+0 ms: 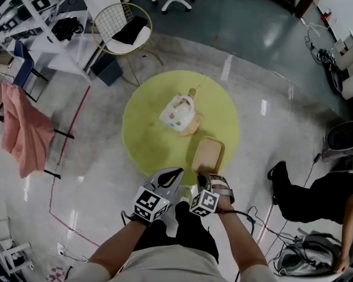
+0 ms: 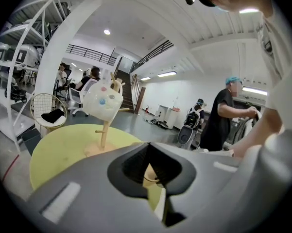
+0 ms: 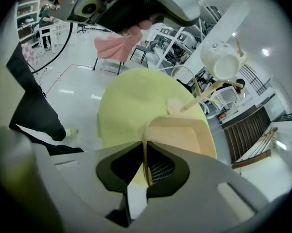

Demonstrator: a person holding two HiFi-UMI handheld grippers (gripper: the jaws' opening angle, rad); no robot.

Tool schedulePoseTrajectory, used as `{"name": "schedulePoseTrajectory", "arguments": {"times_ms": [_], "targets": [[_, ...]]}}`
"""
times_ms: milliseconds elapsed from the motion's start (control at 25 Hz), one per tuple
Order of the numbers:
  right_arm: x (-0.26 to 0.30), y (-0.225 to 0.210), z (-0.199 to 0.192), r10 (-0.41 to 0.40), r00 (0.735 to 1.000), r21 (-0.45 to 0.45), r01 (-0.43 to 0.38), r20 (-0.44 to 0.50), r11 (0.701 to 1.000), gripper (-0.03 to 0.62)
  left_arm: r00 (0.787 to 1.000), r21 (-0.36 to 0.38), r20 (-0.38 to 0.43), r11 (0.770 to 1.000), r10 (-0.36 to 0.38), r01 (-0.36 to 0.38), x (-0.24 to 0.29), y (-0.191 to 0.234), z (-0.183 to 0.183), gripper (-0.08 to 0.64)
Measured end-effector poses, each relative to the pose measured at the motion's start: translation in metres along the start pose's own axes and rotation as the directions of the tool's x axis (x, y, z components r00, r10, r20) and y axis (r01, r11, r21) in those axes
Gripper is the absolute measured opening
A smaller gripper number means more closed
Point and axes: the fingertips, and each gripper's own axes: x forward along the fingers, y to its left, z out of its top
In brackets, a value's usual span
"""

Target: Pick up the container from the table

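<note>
A tan, shallow rectangular container (image 1: 209,154) lies at the near edge of the round yellow table (image 1: 145,131). My right gripper (image 1: 204,178) is shut on its near rim; in the right gripper view the thin wall of the container (image 3: 184,132) stands pinched between the jaws of that gripper (image 3: 146,168). I cannot tell whether the container is off the tabletop. My left gripper (image 1: 171,178) hovers beside it at the table's edge. In its own view the left gripper (image 2: 150,173) has its jaws together with nothing between them.
A white spotted mug (image 1: 177,111) hangs on a wooden stand in the middle of the table. A gold wire chair (image 1: 126,31) stands behind the table, with a pink cloth (image 1: 24,128) on a rack at the left. A seated person's legs (image 1: 308,195) are at the right.
</note>
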Motion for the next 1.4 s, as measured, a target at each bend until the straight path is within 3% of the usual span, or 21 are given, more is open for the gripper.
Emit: {"name": "schedulePoseTrajectory", "arguments": {"times_ms": [640,1400], "targets": [[-0.1,-0.005,0.051,-0.12,0.992,0.091,0.117,0.036,0.989,0.035,0.997,0.062,0.039,0.996,-0.066,0.064,-0.062,-0.028,0.03,0.006],[-0.194,0.011,0.111,-0.125,0.989,0.129,0.115,0.076,0.985,0.035,0.988,0.124,0.132,0.991,-0.075,0.059,-0.123,-0.048,0.08,0.006]]}}
